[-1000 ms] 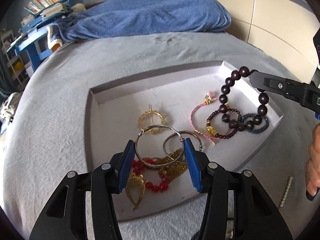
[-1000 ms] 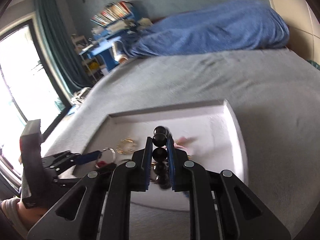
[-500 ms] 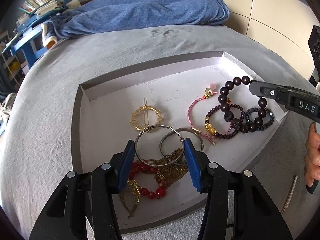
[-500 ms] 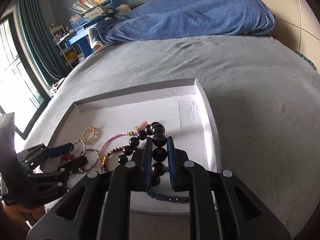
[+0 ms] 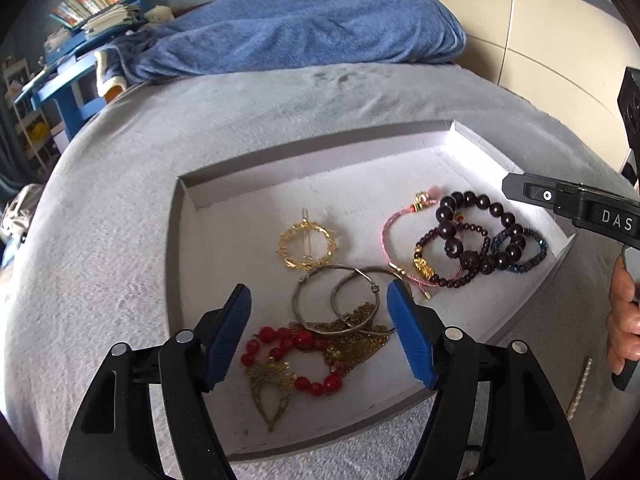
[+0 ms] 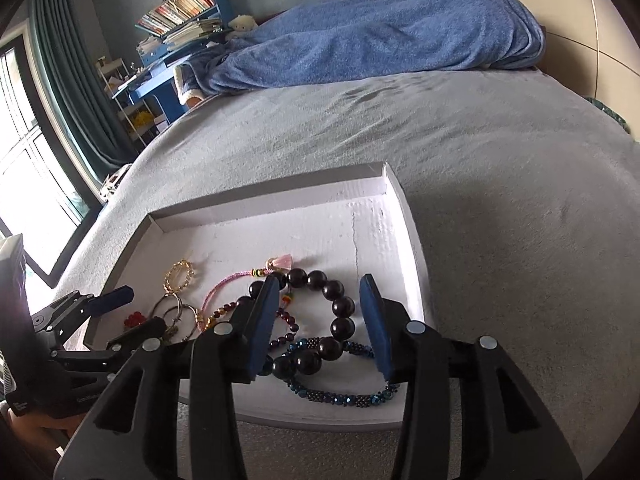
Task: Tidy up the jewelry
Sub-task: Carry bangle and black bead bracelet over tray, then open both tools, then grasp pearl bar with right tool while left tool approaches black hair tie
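Both hand-held grippers are hanging wide open over the white tray [image 5: 472,140] on the grey bed [image 6: 500,200]. The left hand-held gripper [image 5: 319,332] is sitting above the silver bangles [image 5: 340,300], low in the frame. The right hand-held gripper [image 6: 318,320] is sitting above the big dark bead bracelet [image 6: 338,308], which is lying in the tray's lower right part.

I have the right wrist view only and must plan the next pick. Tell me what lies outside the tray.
Observer: A pearl-lined strip lies on the grey bedcover, off the tray's right corner.
Operator: Report the left hand-held gripper.
Observer: The left hand-held gripper is open, its jaws either side of two silver bangles.
Operator: Name what sits under them.
Observer: A gold chain heap, beside a red bead bracelet and a gold leaf pendant.
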The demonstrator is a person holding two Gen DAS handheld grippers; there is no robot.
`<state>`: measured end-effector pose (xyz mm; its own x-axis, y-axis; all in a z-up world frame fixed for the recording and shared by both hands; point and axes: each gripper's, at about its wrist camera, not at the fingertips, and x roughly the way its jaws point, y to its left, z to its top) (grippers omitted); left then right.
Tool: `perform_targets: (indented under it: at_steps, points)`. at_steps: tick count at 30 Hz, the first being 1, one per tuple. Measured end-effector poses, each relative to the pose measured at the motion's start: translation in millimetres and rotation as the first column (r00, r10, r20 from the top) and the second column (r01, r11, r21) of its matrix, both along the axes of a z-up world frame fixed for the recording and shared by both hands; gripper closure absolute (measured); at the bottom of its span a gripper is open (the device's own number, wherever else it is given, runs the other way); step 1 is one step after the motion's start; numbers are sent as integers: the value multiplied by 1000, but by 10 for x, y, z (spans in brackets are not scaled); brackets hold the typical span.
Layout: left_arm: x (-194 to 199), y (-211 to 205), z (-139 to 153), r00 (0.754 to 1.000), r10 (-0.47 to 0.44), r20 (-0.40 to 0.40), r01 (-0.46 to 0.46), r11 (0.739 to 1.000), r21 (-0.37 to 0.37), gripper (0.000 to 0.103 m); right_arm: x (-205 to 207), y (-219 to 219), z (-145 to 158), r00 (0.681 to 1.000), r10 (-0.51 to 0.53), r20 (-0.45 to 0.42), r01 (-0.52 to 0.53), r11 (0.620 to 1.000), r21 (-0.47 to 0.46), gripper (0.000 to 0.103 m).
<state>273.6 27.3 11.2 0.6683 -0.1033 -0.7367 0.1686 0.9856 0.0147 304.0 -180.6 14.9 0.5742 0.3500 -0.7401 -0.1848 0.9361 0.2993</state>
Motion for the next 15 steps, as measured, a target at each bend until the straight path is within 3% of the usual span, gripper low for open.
perform_targets:
  at_steps: [11, 15]
  points:
    - [-487, 90, 216, 997, 23, 71, -19, 998, -55, 23, -102, -4, 163, 999, 6, 38, -6, 1000, 14, 54]
    - [-682, 94, 211, 996, 42, 78, -37, 998, -55, 16, -172, -24, 207, 999, 3, 45, -4, 1000, 14, 48]
